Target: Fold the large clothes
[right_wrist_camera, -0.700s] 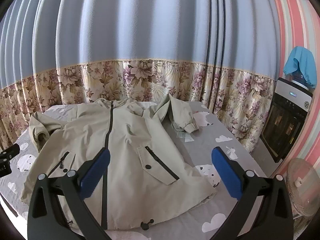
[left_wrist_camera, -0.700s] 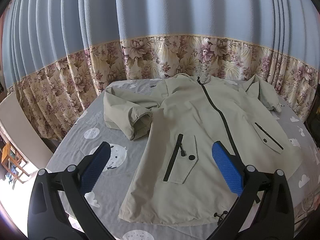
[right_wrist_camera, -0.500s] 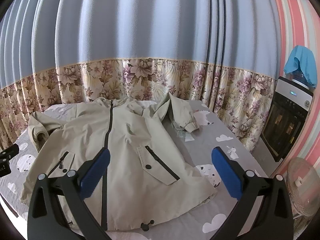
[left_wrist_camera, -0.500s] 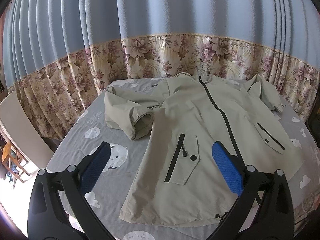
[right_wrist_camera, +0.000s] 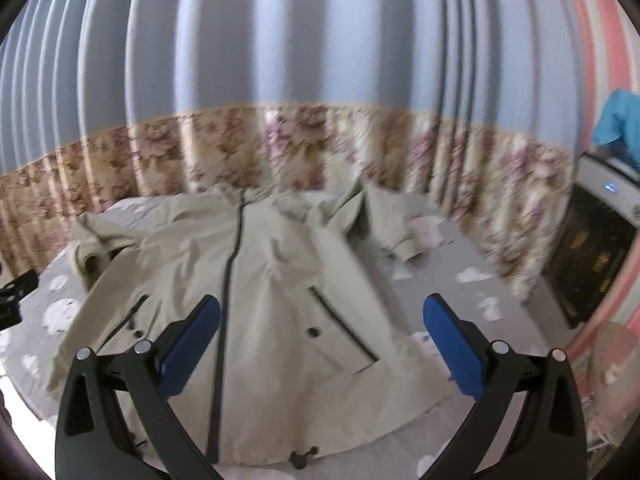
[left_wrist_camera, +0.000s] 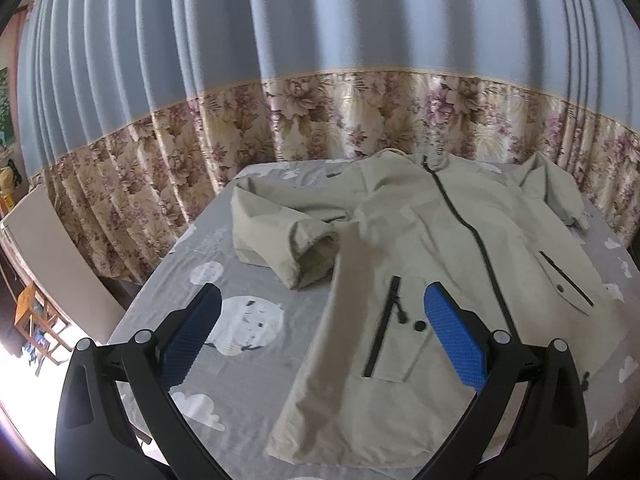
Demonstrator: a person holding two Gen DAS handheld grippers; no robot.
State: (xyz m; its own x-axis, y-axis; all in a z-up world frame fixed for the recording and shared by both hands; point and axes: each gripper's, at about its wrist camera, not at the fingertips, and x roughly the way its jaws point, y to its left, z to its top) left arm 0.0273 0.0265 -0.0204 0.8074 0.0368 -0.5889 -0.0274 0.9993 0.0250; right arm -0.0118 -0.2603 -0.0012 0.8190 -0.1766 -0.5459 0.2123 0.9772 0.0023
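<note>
Both wrist views have shifted since the earlier frames: in the left view the jacket [left_wrist_camera: 420,264] sits lower and further right in frame, and the right view is now smeared with motion blur, with the garment slightly lower and larger than before; the jacket itself has not changed its lie. Left gripper [left_wrist_camera: 320,336] stands with jaws spread wide, blue pads apart, nothing between them and nothing touched; it hangs above the near left part of the bed [left_wrist_camera: 248,376], one finger over the bare sheet, the other over the jacket's lower front. Right gripper [right_wrist_camera: 320,336] likewise gapes fully, holds nothing, and hovers over the jacket's hem area and the sheet beside it. Jacket: pale beige, laid face up and spread flat on the grey cloud-print bed, collar toward the curtain [left_wrist_camera: 320,80], dark zipper [left_wrist_camera: 464,224] closed down the middle. Two slanted pockets with dark zips and a dark snap each flank the zipper. One sleeve [left_wrist_camera: 280,236] is bent back on itself at the jacket's side, cuff opening toward the camera; the other sleeve [right_wrist_camera: 384,220] lies out toward the far corner, cuff on the sheet. Hem shows a dark drawcord toggle [right_wrist_camera: 302,454] near the bed's near edge.
</note>
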